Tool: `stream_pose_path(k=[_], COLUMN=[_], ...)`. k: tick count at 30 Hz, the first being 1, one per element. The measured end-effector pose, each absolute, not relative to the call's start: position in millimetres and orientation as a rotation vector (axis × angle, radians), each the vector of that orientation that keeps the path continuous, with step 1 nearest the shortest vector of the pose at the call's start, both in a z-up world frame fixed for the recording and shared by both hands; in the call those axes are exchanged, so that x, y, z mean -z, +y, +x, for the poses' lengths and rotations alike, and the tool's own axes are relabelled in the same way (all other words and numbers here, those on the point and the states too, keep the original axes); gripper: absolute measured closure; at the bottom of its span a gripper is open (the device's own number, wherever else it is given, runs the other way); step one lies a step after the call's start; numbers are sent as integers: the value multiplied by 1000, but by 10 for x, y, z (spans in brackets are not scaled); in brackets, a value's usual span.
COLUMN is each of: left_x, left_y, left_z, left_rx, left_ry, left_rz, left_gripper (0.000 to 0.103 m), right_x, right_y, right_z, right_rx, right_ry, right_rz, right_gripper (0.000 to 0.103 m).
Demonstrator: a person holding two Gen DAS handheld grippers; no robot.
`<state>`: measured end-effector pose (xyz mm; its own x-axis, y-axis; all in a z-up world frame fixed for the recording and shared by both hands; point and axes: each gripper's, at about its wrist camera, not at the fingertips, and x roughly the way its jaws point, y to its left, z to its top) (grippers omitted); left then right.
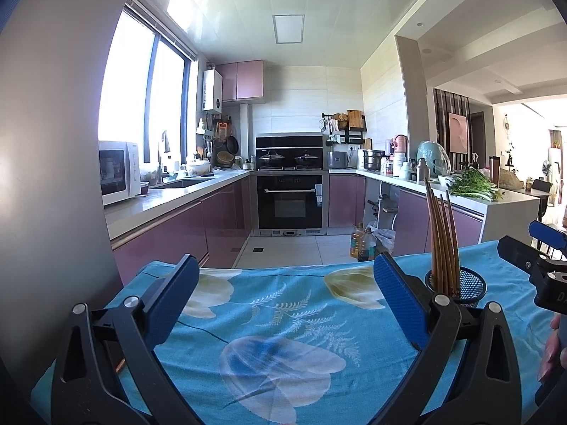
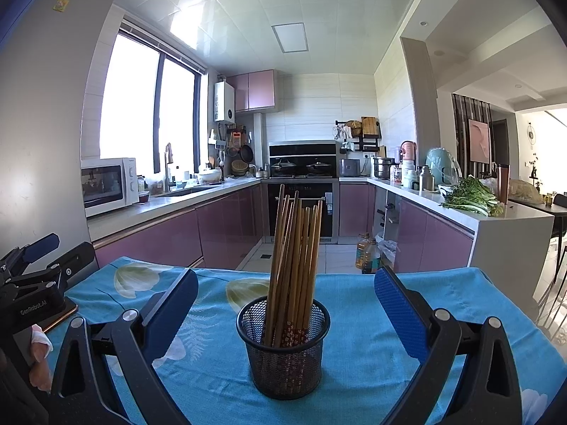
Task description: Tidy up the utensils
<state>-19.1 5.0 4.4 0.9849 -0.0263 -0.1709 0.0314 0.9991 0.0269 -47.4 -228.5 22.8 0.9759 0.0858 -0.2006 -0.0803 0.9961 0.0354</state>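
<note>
A black mesh cup stands on a table under a blue flowered cloth. Several brown chopsticks stand upright in it, leaning slightly. My right gripper is open, its blue pads spread wide on either side of the cup, nothing between them. In the left wrist view the same cup and chopsticks sit to the right, just beyond the right pad. My left gripper is open over bare cloth. The right gripper shows at that view's right edge.
A phone-like flat object lies under the left gripper at the table's left. Beyond the table's far edge lie a tiled floor, oil bottles, purple cabinets and an oven. A grey fridge wall rises on the left. Fingers show at right.
</note>
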Motion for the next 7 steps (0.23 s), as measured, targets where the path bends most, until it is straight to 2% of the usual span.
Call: stream_pose_path(k=[7], left_x=[113], left_y=[159], left_z=[60], left_rx=[10], left_ry=[301], left_rz=[23], left_gripper=[6], right_x=[-28], right_y=[-2751], right_z=[-258], right_rx=[25], right_ry=[343], right_rz=[31], right_gripper=[7])
